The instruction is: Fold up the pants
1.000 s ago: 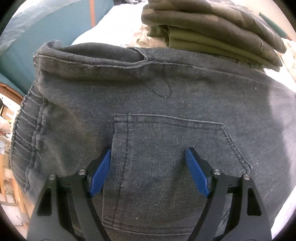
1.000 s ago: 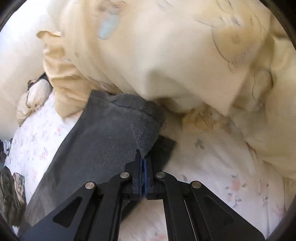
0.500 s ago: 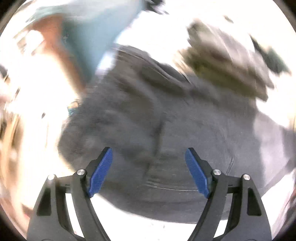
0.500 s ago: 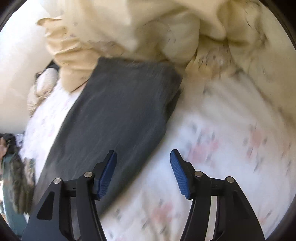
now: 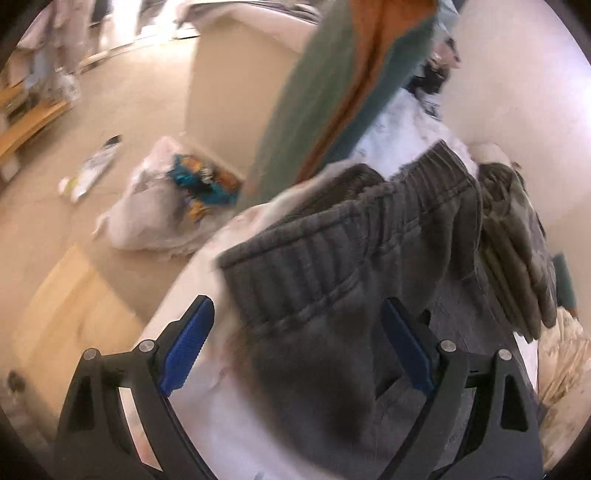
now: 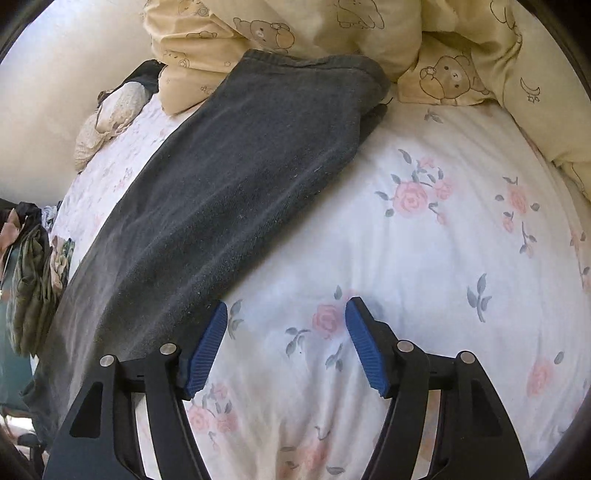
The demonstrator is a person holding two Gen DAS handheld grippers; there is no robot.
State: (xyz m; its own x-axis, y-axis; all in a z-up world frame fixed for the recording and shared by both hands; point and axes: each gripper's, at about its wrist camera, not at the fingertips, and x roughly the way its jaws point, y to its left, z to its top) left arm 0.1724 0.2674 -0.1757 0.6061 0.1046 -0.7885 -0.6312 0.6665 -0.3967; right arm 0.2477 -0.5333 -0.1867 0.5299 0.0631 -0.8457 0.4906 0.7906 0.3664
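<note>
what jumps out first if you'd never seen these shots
The dark grey pants stretch diagonally across the rose-print bedsheet up to a yellow bear-print duvet. In the left view their ribbed waistband lies bunched ahead of the open left hand-held gripper.

Bedroom with beige floor [image 5: 122, 110] and plain pale wall [image 5: 524, 92]. White bedsheet [image 6: 424, 258] printed with pink roses, covering the bed. Yellow bear-print blanket [image 6: 369, 29] heaped at the far end. Plastic bag [image 5: 155, 206] of colourful items on the floor beside a flat cardboard sheet [image 5: 70, 306]. Bright, soft daylight.
</note>
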